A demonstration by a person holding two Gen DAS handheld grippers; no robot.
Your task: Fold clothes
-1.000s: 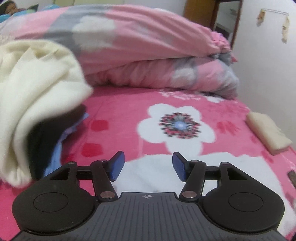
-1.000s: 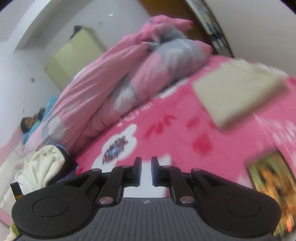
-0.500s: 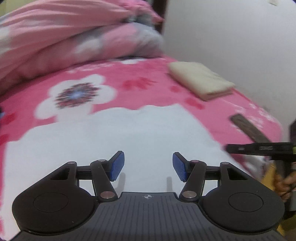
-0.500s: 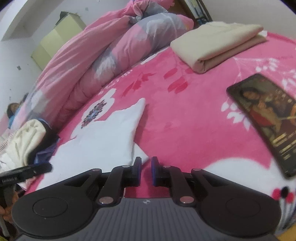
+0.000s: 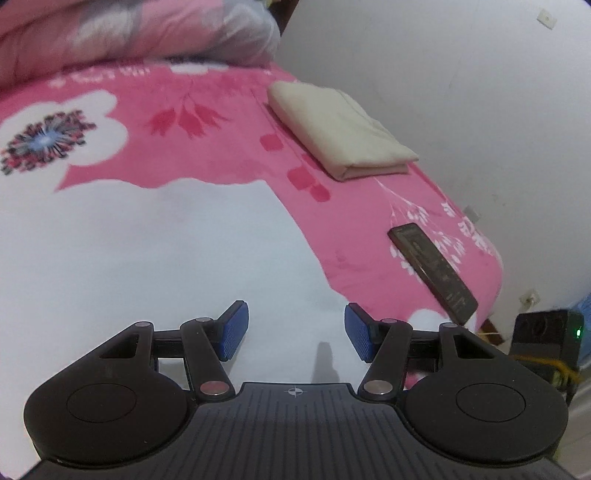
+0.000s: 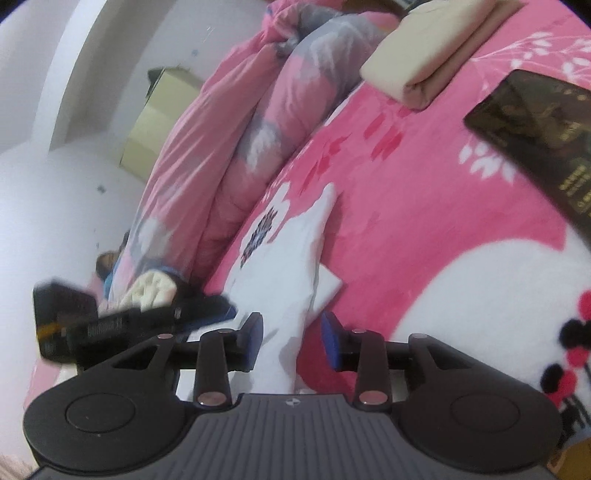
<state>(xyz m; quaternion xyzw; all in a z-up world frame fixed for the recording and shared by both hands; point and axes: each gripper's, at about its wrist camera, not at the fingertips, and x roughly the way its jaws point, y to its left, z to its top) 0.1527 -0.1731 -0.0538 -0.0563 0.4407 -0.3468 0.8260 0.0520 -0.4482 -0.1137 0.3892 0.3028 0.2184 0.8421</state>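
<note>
white garment (image 6: 284, 284) | btwn R jaws, just opening, untouched

Bed (image 5: 351, 229): carries all items listed. Garment (image 5: 147, 266): spread flat on the near part of the bed, directly ahead of the left gripper (image 5: 296, 331); in the right wrist view one end of it (image 6: 280, 295) runs between the jaws of the right gripper (image 6: 291, 341). Folded cloth (image 5: 340, 129): on the bed beyond the garment, to the right, near the wall (image 5: 461, 92). Flat picture (image 5: 432, 269): lying on the bed nearer than the folded cloth, by the bed's right edge. Rolled quilt (image 5: 129, 33): across the far end of the bed. Heap of clothes (image 6: 155, 291): at the left, beside the quilt.
</note>
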